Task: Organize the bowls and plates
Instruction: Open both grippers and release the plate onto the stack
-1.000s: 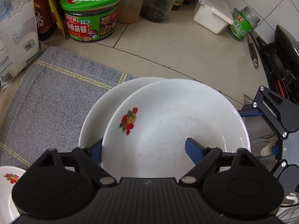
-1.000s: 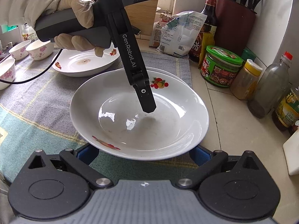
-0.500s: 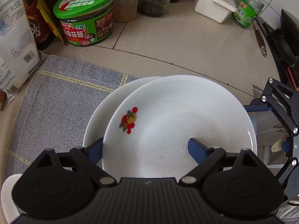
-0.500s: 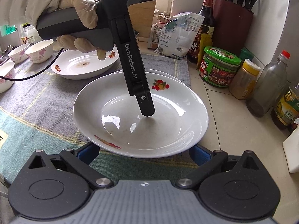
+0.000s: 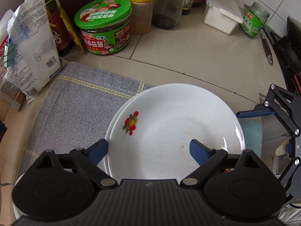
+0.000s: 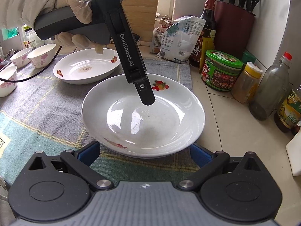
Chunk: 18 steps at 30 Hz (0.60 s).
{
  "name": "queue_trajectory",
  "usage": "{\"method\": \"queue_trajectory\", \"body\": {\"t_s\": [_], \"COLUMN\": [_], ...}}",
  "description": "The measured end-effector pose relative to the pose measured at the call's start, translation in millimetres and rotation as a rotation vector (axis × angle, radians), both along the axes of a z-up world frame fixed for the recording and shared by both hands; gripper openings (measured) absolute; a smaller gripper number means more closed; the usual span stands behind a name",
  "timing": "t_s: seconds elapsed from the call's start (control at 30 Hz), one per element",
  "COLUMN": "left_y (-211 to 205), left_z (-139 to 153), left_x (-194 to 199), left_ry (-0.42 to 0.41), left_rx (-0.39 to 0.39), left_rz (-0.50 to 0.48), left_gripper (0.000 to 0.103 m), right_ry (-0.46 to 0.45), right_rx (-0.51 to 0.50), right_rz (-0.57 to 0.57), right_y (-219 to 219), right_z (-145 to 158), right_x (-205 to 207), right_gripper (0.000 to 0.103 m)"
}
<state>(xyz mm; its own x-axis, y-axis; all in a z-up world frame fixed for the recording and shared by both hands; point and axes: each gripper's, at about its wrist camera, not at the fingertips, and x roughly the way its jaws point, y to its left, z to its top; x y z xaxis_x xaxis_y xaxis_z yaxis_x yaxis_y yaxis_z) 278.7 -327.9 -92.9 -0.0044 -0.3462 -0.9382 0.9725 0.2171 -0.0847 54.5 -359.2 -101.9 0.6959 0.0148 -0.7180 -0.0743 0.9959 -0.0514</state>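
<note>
Two white plates with a fruit print lie nested on the grey cloth; the top plate (image 5: 175,124) (image 6: 160,124) almost covers the lower plate (image 5: 112,120). My left gripper (image 5: 148,146) (image 6: 145,94) points down over the top plate with its jaws opening. One blue finger (image 5: 97,148) is outside the rim and the other is above the plate's floor, and neither presses. My right gripper (image 6: 144,150) is open, its fingers wide at the plates' near rim. A third plate (image 6: 84,69) and several small bowls (image 6: 41,56) stand further left.
A green-lidded jar (image 5: 103,26), sauce bottles (image 6: 207,28), a spice jar (image 5: 140,11), a white bag (image 5: 32,52) and a white box (image 5: 222,17) line the back of the counter. A knife block (image 6: 233,24) stands in the corner. A stove (image 5: 289,43) lies to the right.
The top plate has settled down and slid over the lower one, so they now nest. The left gripper's jaws have widened and its finger has lifted off the plate's floor.
</note>
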Motion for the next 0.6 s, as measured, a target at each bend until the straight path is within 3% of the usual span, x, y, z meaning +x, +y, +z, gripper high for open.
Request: {"method": "queue_trajectory", "body": {"t_s": [0.2,0.6], "left_y": [16.0,62.9], "left_z": [18.2,50.3], "left_x": [5.1,-43.7], "left_ry": [0.039,-0.173], "left_rx": [-0.103,-0.308], "left_rz": [0.039,0.078], "left_gripper": [0.094,0.097], "right_ry": [-0.012,-0.013], "right_rx": [-0.001,-0.025], "right_rz": [0.005,-0.121], "right_y": [2.4,12.0], "right_z": [2.2,5.8], "right_x": [2.1,-3.3], "right_gripper": [0.103,0.103]}}
